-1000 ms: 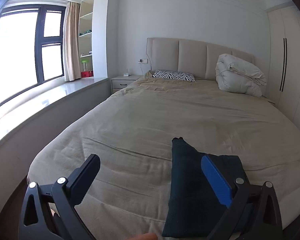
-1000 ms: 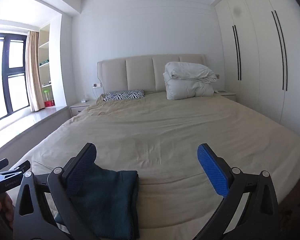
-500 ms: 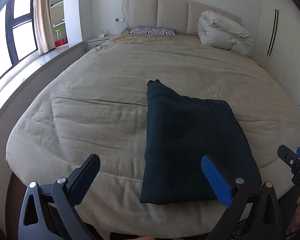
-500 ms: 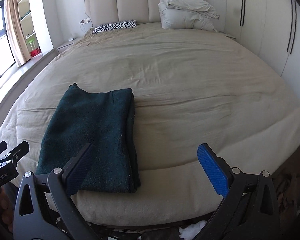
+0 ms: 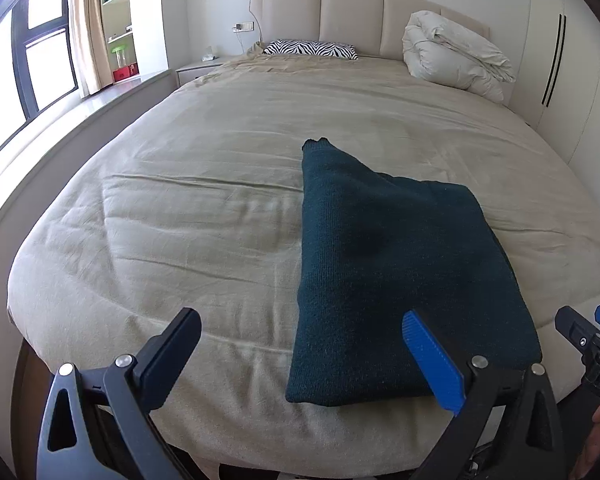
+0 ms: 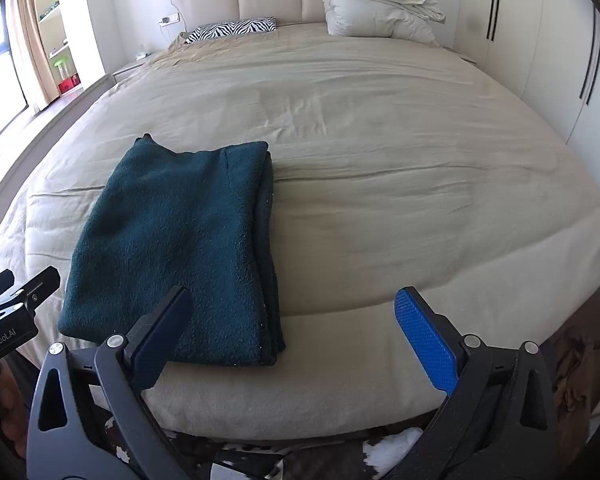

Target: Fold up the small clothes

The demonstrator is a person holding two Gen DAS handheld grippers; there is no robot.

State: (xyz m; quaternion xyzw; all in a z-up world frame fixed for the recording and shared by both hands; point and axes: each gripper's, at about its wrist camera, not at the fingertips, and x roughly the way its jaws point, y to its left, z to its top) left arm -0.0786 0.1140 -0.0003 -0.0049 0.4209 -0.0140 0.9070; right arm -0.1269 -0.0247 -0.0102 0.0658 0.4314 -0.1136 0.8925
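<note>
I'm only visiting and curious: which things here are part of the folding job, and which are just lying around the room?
Part of the job:
dark green garment, folded on the bed
left hand-held gripper, open
right hand-held gripper, open

Just lying about:
zebra pillow
white duvet
</note>
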